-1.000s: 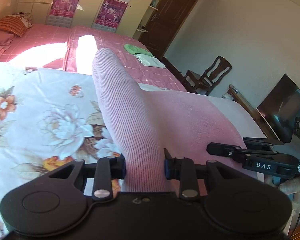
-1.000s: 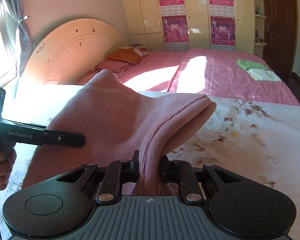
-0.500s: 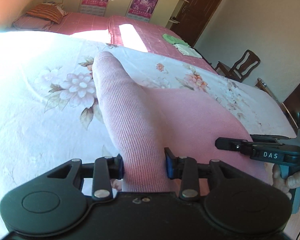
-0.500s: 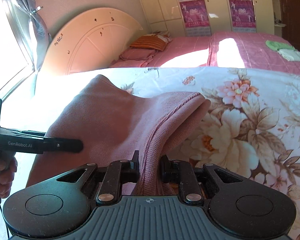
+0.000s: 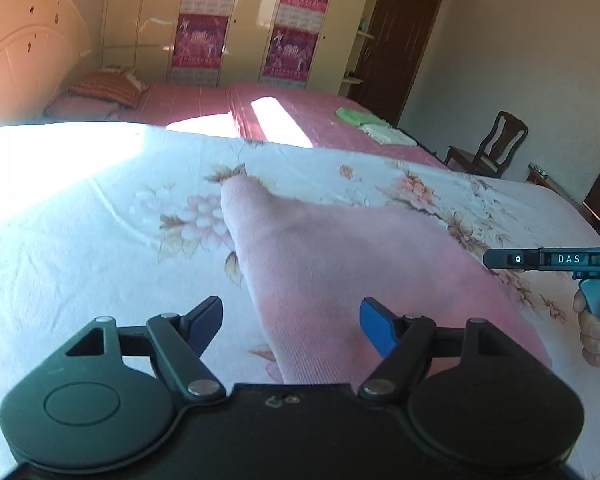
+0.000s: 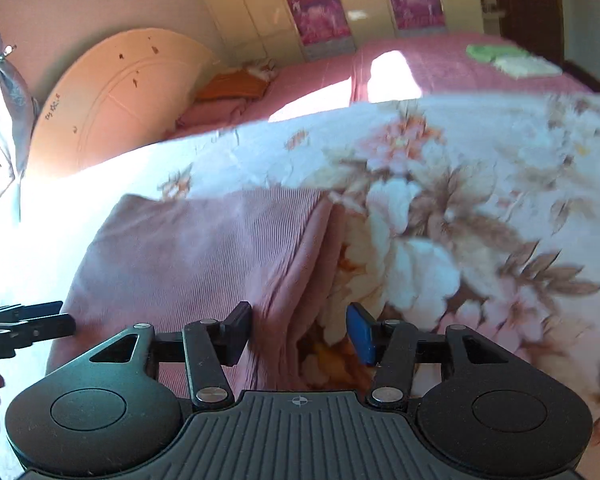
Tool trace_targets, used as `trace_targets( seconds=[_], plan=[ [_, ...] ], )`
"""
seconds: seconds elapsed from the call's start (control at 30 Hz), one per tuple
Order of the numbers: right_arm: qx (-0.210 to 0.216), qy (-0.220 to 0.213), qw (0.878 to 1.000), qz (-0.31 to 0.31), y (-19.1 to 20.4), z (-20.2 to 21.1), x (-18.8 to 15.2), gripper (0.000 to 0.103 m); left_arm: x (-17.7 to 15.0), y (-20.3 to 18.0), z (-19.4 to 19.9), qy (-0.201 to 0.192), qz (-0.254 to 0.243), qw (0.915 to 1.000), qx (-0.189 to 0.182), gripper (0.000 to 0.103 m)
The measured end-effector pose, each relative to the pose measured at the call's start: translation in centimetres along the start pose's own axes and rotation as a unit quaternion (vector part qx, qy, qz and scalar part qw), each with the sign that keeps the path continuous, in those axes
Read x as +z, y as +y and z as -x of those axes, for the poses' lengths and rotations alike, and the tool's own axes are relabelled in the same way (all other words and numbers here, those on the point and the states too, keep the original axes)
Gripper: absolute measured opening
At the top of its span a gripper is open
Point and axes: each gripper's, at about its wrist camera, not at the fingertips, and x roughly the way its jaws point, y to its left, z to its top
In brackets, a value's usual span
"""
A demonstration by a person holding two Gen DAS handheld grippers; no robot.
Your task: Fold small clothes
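A pink ribbed knit garment (image 5: 340, 264) lies folded on the floral bedsheet (image 5: 100, 240). My left gripper (image 5: 292, 324) is open, its jaws spread on either side of the garment's near left edge. In the right wrist view the garment (image 6: 204, 252) lies flat with its folded edge running toward my right gripper (image 6: 300, 332), which is open over that edge. The right gripper also shows at the right of the left wrist view (image 5: 540, 259), and the left gripper at the left of the right wrist view (image 6: 24, 324).
A second bed with a pink cover (image 5: 300, 116) stands behind, with folded green and white clothes (image 5: 372, 126) on it. A wooden chair (image 5: 488, 148) stands at the right by the wall. A headboard (image 6: 116, 100) and wardrobes are at the back.
Both grippers have opened and let go of the pink garment. It has dropped from its lifted, draped shape to lie flat on the sheet.
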Motion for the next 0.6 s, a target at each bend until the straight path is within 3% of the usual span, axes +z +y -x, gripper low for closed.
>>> trace_targets(
  seconds=[0.07,0.13,0.2,0.27,0.33,0.47,0.53,0.6],
  plan=[
    [0.009,-0.011,1.000,0.027,1.1,0.6,1.3,0.051,1.3,-0.5,-0.3,-0.018,-0.012,0.9995,-0.022,0.074],
    [0.014,-0.006,0.998,0.062,2.6,0.0,2.0,0.049,2.3,-1.2,-2.2,0.000,-0.017,0.9992,-0.037,0.073],
    [0.014,0.025,0.995,0.091,3.9,-2.0,2.1,0.040,2.4,-1.3,-4.8,0.027,-0.007,0.9987,-0.044,0.073],
    [-0.019,0.069,0.992,0.108,4.3,-4.3,1.6,0.013,1.8,-1.2,-7.0,0.052,-0.002,0.9982,-0.030,0.073],
    [-0.062,0.094,0.987,0.116,3.1,-6.3,0.4,0.000,1.3,-1.0,-7.2,0.051,-0.008,0.9981,-0.035,0.075],
    [-0.085,0.083,0.988,0.103,1.8,-4.9,0.7,0.000,1.0,-0.5,-4.7,0.043,0.004,0.9982,-0.041,0.071],
    [-0.061,0.058,0.992,0.092,1.5,-2.0,0.9,0.000,0.2,-0.7,-2.4,0.029,0.005,0.9983,-0.051,0.062],
    [-0.036,0.033,0.993,0.106,2.1,1.2,0.4,0.000,-1.5,-1.4,-0.1,0.016,0.004,0.9982,-0.057,0.062]
  ],
)
